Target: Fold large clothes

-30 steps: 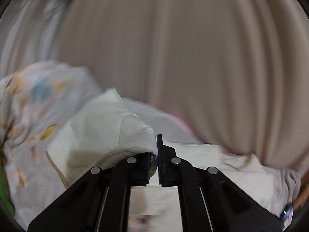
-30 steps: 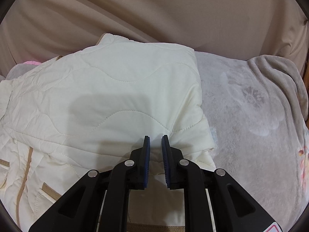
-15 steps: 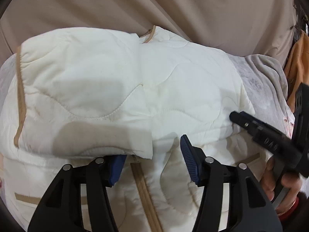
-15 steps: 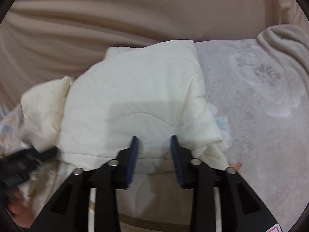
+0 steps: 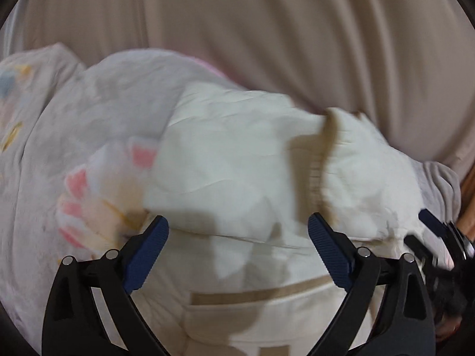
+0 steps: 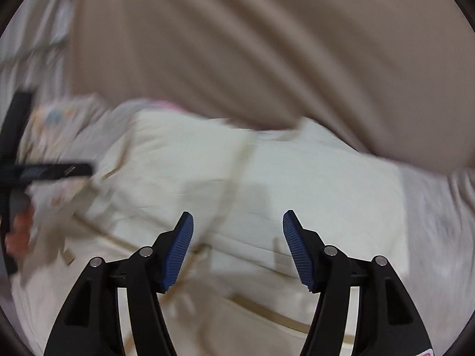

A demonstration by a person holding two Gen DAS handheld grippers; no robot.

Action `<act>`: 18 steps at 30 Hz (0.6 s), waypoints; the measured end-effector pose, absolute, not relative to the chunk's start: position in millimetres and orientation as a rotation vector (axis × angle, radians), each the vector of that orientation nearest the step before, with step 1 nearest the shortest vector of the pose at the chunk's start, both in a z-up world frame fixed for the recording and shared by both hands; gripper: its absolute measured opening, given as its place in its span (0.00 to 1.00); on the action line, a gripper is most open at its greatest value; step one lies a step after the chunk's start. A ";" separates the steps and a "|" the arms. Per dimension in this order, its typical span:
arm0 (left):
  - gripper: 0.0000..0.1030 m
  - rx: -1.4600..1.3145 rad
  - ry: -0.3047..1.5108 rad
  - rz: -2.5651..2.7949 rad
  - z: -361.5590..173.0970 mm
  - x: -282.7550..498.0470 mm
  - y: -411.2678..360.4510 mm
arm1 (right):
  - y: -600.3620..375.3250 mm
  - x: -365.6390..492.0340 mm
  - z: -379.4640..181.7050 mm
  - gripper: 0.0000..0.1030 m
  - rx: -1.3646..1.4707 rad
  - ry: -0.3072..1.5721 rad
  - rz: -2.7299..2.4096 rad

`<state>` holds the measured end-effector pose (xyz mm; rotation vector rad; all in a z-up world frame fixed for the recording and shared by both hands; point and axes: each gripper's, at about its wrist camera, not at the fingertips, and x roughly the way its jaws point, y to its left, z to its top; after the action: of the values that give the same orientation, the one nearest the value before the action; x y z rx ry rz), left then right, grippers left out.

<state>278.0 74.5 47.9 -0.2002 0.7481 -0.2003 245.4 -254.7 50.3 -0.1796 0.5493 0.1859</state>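
On the bed point(image 5: 59, 136), both grippers' jaws gaped empty over the half-folded jacket point(image 5: 237, 160); next, regrip its hem.

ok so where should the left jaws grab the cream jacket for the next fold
Judging loosely, the ribbed cuff of the cream jacket: it is a bunched end lying on top. Bring the open left gripper in from the near side, over the tan-trimmed pocket.

Both wrist views close above the cream jacket point(image 5: 237, 163), facing the beige curtain point(image 6: 267, 44)
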 end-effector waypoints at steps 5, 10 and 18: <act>0.87 -0.244 0.826 -0.118 16.6 297.8 85.7 | -169.2 277.1 15.9 0.58 -0.506 0.586 0.159; 0.87 -0.257 0.820 -0.127 11.8 297.1 94.6 | -255.7 308.5 42.5 0.58 -0.172 0.589 -0.018; 0.87 -0.422 0.837 -0.203 18.6 289.7 104.8 | -411.5 286.5 16.2 0.60 0.325 0.709 -0.063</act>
<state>289.7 104.8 18.6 -0.4220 0.8369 -0.2033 286.5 -411.5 16.2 0.3250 0.7092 -0.0632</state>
